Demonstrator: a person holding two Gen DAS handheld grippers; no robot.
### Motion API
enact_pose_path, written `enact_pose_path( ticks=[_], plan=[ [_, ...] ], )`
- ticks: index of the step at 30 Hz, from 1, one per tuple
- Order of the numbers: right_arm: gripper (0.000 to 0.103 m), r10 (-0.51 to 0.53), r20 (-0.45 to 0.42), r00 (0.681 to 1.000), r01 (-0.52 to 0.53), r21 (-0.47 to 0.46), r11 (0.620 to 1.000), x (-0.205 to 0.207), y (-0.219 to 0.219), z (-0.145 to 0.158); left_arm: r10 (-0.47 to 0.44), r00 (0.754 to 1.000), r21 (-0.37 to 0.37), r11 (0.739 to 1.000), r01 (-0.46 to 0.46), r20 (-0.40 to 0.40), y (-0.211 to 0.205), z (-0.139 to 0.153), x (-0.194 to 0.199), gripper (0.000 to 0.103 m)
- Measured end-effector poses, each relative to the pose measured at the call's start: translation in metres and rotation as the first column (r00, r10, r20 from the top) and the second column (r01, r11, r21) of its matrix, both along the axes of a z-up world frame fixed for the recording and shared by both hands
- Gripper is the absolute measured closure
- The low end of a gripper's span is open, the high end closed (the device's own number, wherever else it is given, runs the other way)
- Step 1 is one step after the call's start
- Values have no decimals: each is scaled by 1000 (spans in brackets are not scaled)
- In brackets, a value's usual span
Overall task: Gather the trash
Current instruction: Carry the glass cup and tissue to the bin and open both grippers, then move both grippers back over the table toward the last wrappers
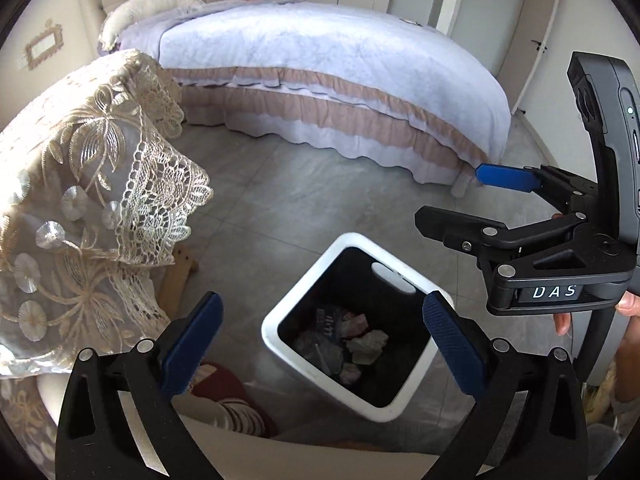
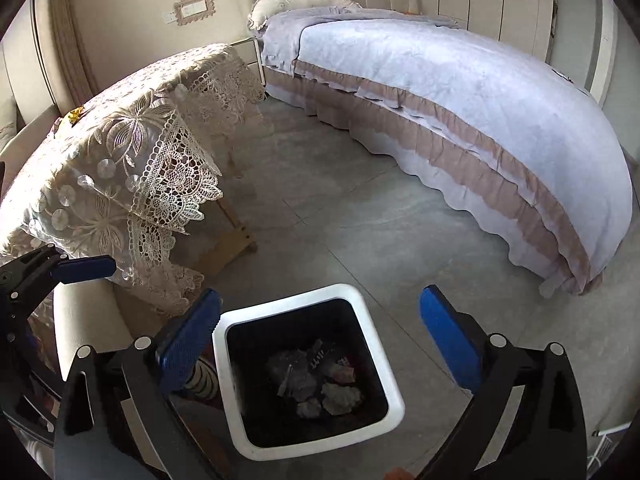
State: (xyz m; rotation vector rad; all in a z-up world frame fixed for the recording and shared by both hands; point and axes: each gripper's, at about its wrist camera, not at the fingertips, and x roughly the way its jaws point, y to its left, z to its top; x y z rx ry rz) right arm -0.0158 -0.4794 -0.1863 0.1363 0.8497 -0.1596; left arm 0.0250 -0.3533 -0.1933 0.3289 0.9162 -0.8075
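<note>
Scene: a bedroom, seen from two hand-held grippers poised above a white trash bin (image 1: 276,344) on a grey tiled floor (image 1: 280,200).
Left gripper (image 1: 320,344): fingers spread wide, nothing between the blue pads; the open bin shows in the gap between them, below, with the right-hand finger (image 1: 454,344) overlapping the bin's rim in this view.
Right gripper (image 2: 320,340): fingers likewise wide apart and empty; the bin sits below and between them, nearer the left-hand finger (image 2: 188,344).
Trash (image 1: 366,346): several crumpled scraps, pale and pinkish, with a dark wrapper, lie at the bottom of the bin's black interior, well apart from both pairs of fingers.
Right gripper from the left camera: it appears at the right edge, side-on, fingers parted, with a person's fingertips (image 1: 562,322) gripping its handle.
Table (image 2: 216,256): draped in a cream lace cloth (image 2: 132,152), it stands just beside the bin, to the left.
Bed (image 2: 460,104): covered in pale lilac with a tan frill, it runs across the background, well apart from the bin.
</note>
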Motion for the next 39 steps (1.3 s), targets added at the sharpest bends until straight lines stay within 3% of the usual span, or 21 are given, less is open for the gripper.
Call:
enact_pose_path(
  ticks=[11,18,26,39],
  plan=[
    [4,74,49,996,-73,-29,997,9,22,17,42,998,-37,998,-41,46,20,22,6,5],
    [4,170,146,975,-163,-58,985,33,52,52,106,978,-38,994,-101,180,51,56,12,5],
    [4,295,235,926,-284,-80,955,74,122,87,252,903,-8,964,-266,347,117,84,35,5],
    [4,484,278,829,-441,-206,873,134,235,125,442,775,-41,878,-477,452,218,119,86,5]
  ],
)
